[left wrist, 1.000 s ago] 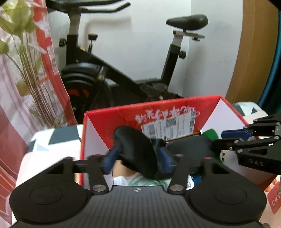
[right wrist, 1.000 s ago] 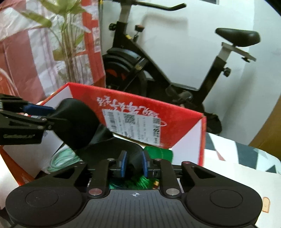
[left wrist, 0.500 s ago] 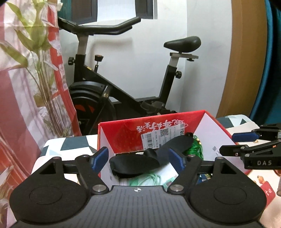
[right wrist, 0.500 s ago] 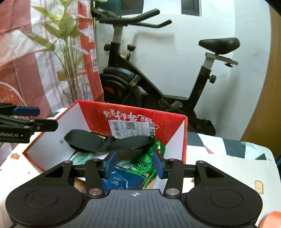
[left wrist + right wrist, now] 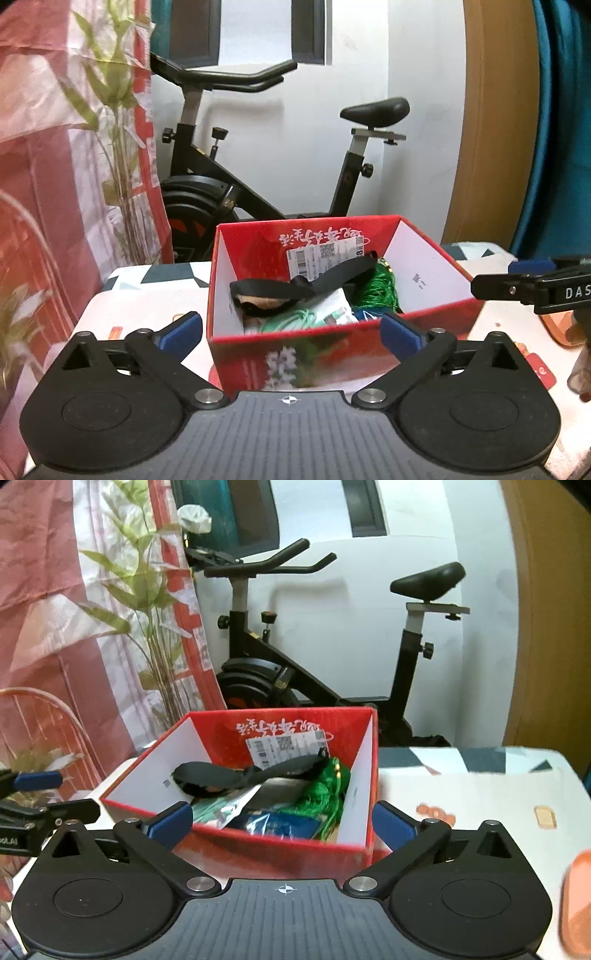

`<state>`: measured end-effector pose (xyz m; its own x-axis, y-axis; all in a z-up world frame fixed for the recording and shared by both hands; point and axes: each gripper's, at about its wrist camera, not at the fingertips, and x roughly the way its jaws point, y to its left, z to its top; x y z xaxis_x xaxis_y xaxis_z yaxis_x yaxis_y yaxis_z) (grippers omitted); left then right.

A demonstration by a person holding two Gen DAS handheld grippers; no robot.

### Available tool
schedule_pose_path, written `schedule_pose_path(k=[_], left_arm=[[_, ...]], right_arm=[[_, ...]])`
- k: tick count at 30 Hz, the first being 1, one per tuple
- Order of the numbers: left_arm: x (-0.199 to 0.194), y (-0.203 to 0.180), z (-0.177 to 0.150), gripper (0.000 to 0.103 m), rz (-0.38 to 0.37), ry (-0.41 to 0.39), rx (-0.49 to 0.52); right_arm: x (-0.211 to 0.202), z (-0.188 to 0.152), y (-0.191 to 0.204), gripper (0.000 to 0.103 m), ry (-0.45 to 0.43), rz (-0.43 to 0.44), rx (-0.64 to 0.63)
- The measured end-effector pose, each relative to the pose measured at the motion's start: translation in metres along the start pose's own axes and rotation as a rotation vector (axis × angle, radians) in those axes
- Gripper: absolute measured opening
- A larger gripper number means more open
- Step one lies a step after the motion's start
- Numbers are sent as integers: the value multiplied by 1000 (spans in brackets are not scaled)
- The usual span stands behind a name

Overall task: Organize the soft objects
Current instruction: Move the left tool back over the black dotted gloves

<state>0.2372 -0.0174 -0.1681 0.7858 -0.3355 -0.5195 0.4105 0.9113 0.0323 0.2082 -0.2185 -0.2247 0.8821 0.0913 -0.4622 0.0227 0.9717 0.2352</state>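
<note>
A red cardboard box point(image 5: 432, 258) with white inner walls stands on the patterned table; it also shows in the right wrist view point(image 5: 364, 771). A black eye mask point(image 5: 295, 290) lies on top of the box's contents, over a green cord bundle point(image 5: 380, 288) and packets; the mask point(image 5: 236, 777) and green bundle point(image 5: 327, 786) also show in the right wrist view. My left gripper point(image 5: 291, 330) is open and empty, drawn back in front of the box. My right gripper point(image 5: 282, 818) is open and empty, also in front of the box.
A black exercise bike point(image 5: 258, 184) stands behind the table against the white wall. A plant point(image 5: 147, 602) and a red-and-white curtain point(image 5: 44, 166) are at the left. An orange object point(image 5: 576, 897) lies at the right edge of the tablecloth point(image 5: 480, 794).
Both grippers let go of the black eye mask, which now lies in the box. Both opened wide and pulled back from the box.
</note>
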Motion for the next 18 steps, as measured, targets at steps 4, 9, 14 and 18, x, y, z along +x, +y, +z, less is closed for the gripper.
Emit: schedule_pose_path(k=[4,9,14,18], left_arm=[[-16,-1,-20,103,-7,-24,-44],[-28,2,-50,103,1,-23,-137],[-36,3,-78,103,30,-8,-195],[-36,6,-89,101,54,6,-214]], right_arm=[[-12,-25,-2,103,-14,-16,37],[-20,-61,-3,103,-17,-25,61],[-25,-102,3,102,-5,-1,78],[-19,-123,12,96,44,20,68]])
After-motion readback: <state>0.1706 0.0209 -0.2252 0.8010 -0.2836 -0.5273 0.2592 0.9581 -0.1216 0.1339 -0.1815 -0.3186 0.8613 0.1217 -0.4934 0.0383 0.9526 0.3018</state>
